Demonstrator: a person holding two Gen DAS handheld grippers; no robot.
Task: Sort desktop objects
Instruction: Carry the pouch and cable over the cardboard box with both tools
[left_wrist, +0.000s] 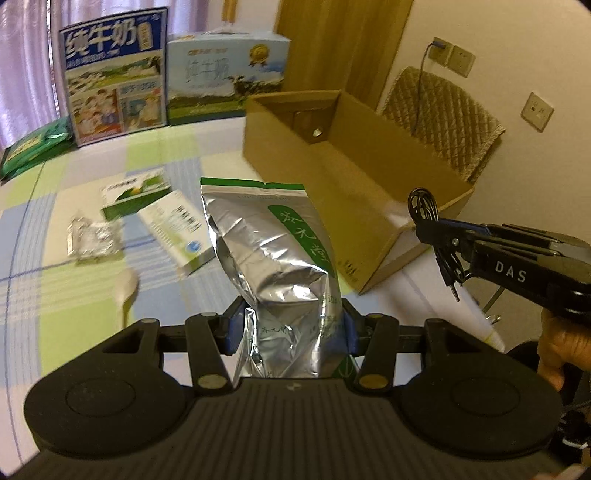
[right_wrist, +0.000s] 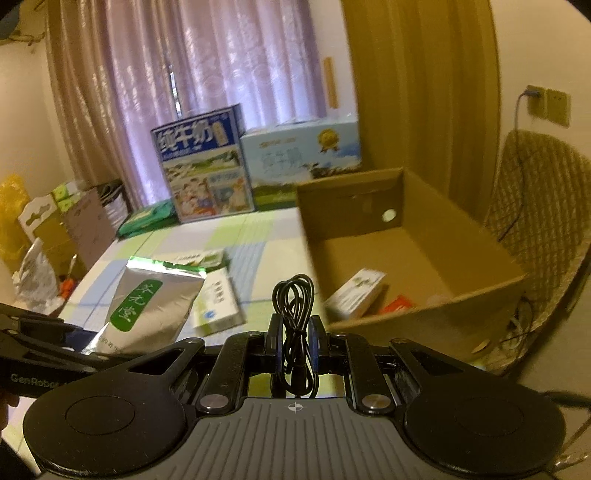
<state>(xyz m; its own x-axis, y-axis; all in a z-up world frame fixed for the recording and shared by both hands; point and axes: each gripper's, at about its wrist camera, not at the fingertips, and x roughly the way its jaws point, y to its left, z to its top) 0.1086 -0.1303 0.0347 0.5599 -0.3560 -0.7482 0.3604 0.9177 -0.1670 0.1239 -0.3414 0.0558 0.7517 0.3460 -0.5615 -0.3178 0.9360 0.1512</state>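
My left gripper (left_wrist: 291, 328) is shut on a silver foil pouch (left_wrist: 273, 251) with a green label, held upright above the checked tablecloth; the same pouch (right_wrist: 147, 306) shows at the left of the right wrist view. My right gripper (right_wrist: 294, 332) is shut on a coiled black cable (right_wrist: 293, 295), lifted near the open cardboard box (right_wrist: 424, 314). In the left wrist view that gripper (left_wrist: 428, 230) holds the cable (left_wrist: 424, 206) at the box's (left_wrist: 332, 184) near corner. Inside the box lie a white-green carton (right_wrist: 356, 291) and a red item (right_wrist: 397, 304).
On the table lie two white-green medicine boxes (left_wrist: 177, 227) (left_wrist: 135, 194), a crumpled foil blister pack (left_wrist: 92, 238) and a white spoon (left_wrist: 127, 291). Two milk cartons (left_wrist: 114, 74) (left_wrist: 225, 74) stand at the far edge, a green packet (left_wrist: 33, 147) at left. A padded chair (left_wrist: 443, 122) stands behind the box.
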